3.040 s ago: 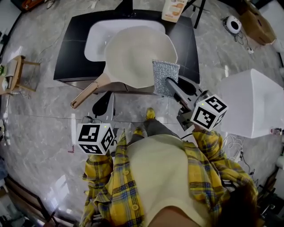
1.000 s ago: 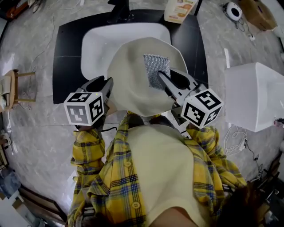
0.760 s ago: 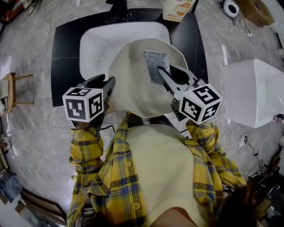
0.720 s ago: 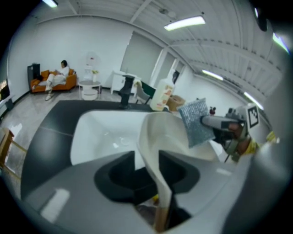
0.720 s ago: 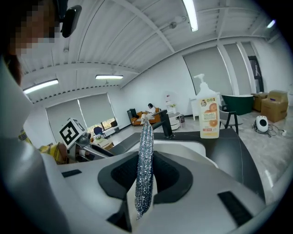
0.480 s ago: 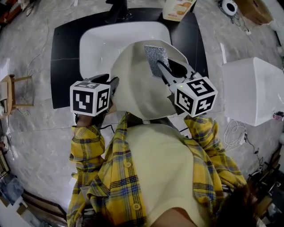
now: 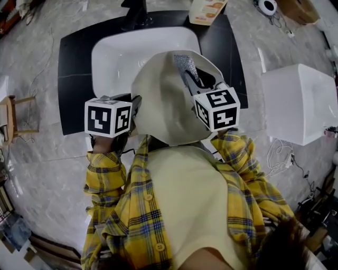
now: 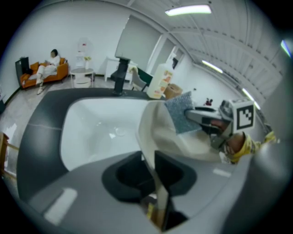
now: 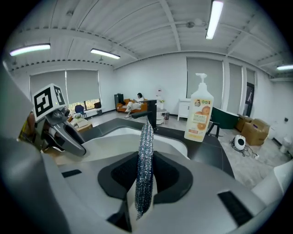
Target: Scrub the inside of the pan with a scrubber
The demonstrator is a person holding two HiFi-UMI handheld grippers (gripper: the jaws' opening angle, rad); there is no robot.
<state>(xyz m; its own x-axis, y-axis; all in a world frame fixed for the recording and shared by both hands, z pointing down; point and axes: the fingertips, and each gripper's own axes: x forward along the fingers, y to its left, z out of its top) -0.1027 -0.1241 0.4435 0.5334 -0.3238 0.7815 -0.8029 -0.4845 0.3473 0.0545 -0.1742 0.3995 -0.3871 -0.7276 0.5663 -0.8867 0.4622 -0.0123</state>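
Note:
A cream pan (image 7: 163, 100) stands tilted on its side over the white sink (image 7: 113, 58). My left gripper (image 7: 134, 105) is at the pan's near left. In the left gripper view its jaws (image 8: 153, 183) are closing on the pan's brown handle (image 8: 155, 215) where it meets the rim. The silver mesh scrubber (image 7: 185, 64) is clamped in my right gripper (image 7: 190, 79) and lies against the far inner wall of the pan (image 8: 183, 137). In the right gripper view the scrubber (image 9: 145, 160) shows edge-on, pinched between the pads.
The sink sits in a black counter (image 7: 71, 79), with a black faucet (image 7: 134, 13) at its far edge. A bottle of orange dish soap (image 7: 205, 10) stands at the far right of the counter. A white box (image 7: 298, 105) stands on the floor to the right.
The pan has tipped up more steeply. My right gripper has carried the scrubber toward the pan's far rim and turned it nearly edge-on. The left gripper stays by the handle.

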